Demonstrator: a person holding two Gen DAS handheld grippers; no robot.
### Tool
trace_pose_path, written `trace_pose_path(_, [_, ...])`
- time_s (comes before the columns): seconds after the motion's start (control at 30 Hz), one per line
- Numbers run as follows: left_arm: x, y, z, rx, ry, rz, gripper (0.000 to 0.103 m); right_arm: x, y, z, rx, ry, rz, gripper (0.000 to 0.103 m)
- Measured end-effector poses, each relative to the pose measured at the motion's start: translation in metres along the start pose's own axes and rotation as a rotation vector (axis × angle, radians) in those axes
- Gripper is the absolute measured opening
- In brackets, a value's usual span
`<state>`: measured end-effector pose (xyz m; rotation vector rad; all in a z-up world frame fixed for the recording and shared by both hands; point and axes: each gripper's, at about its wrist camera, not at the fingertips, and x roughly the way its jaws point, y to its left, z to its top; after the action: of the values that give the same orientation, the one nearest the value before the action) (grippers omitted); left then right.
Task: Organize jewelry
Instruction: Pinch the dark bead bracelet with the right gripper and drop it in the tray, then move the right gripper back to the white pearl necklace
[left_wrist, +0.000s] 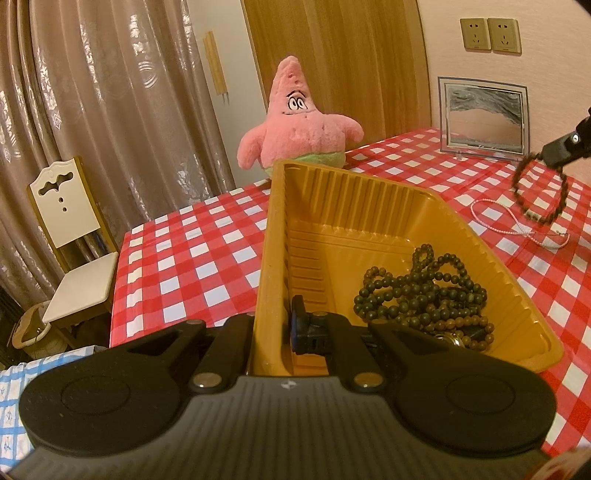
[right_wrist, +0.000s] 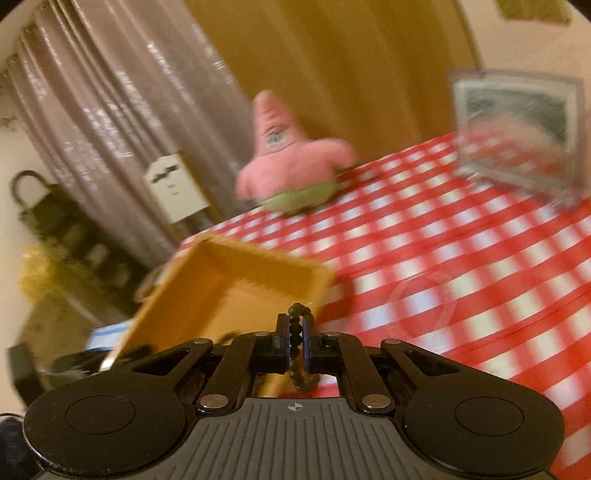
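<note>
The left tongs (left_wrist: 271, 332) are clamping the yellow tray's (left_wrist: 369, 192) wall while the right tongs (right_wrist: 295, 332), pinching a dark bead bracelet (right_wrist: 295, 334), are needing to carry it over the tray and release.

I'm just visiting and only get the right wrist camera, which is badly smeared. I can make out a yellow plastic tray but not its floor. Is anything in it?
Observer: Yes. A heap of dark round-bead strings lies in the ribbed yellow plastic tray, toward its near right end.
Operator: What's holding the tray?
Observer: The left gripper is shut on its left wall, with one finger inside and one outside.
Operator: Any jewelry not yet collected?
Observer: A thin pink bead chain lies on the red-and-white checked cloth, to the right of the tray. The dark bead bracelet hangs above it as an open loop from the right gripper.
</note>
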<state>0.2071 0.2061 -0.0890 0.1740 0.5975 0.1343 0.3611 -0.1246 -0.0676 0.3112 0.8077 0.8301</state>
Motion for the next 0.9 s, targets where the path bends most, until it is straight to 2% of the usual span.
trace_pose_path(0.27, [-0.001,-0.001,0.0,-0.006,-0.001,0.001,0.004,0.051,0.039,-0.016,0.007,0.078,0.102,0.006])
trace_pose_path(0.57, [-0.001,-0.001,0.0,-0.009,0.003,-0.004,0.004,0.075,0.046,-0.018,0.035,0.069,0.119,0.008])
trace_pose_path(0.63, [-0.001,-0.001,0.0,-0.011,0.005,-0.005,0.004,0.074,0.048,-0.016,0.015,0.061,0.108,0.011])
trace_pose_path(0.7, [-0.001,-0.001,0.001,-0.012,0.006,-0.005,0.004,0.071,0.048,-0.014,0.011,0.054,0.1,0.033])
trace_pose_path(0.73, [-0.001,-0.001,0.001,-0.012,0.005,-0.005,0.004,0.068,0.047,-0.014,0.015,0.042,0.096,0.037])
trace_pose_path(0.9, [0.0,-0.001,0.001,-0.015,0.005,-0.005,0.004,0.056,0.044,-0.018,-0.029,0.05,0.027,0.039])
